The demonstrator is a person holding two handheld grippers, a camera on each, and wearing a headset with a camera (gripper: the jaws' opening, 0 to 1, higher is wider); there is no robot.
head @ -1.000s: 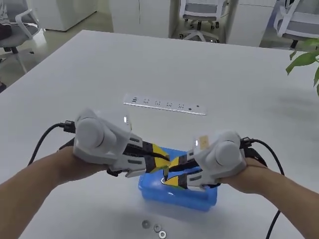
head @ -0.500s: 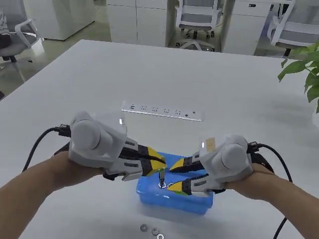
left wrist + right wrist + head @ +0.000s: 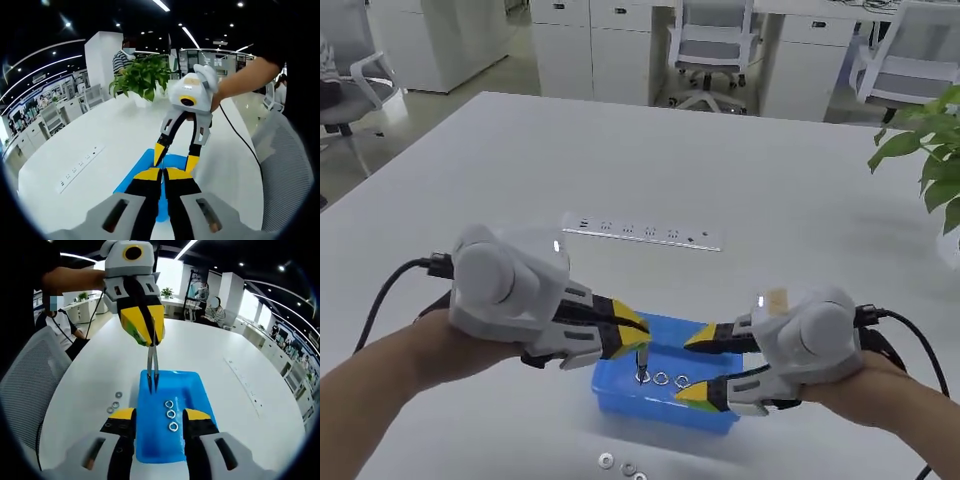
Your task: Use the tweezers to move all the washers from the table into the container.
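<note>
Starting with the head view: catching the left tongs [image 3: 625, 335] pinched narrow on the tweezers [image 3: 641, 362], with the points dipped inside the blue container [image 3: 650, 408] near the worktop [image 3: 770, 180] near edge, probably so a release lands low without bouncing out. Finding the right tongs [image 3: 692, 367] spread wide and gripping nothing at the container's right end, seemingly just parked clear. Spotting dropped washers [image 3: 660, 378] on the blue floor and loose washers [image 3: 607, 460] between container and near edge, so calling the job partway done

Over to the left gripper view: looking along narrow yellow tips at the right tongs [image 3: 175, 159], gaping above the blue container [image 3: 137, 167]

Now the right gripper view: seeing the tweezers [image 3: 152, 365] hanging from the left tongs [image 3: 144, 327], prongs slightly apart with nothing between them. Counting three dropped washers [image 3: 171, 414] in a row inside and three loose washers [image 3: 115, 404] just beside the container's long wall. Expecting those to need a flat, careful pinch
</note>
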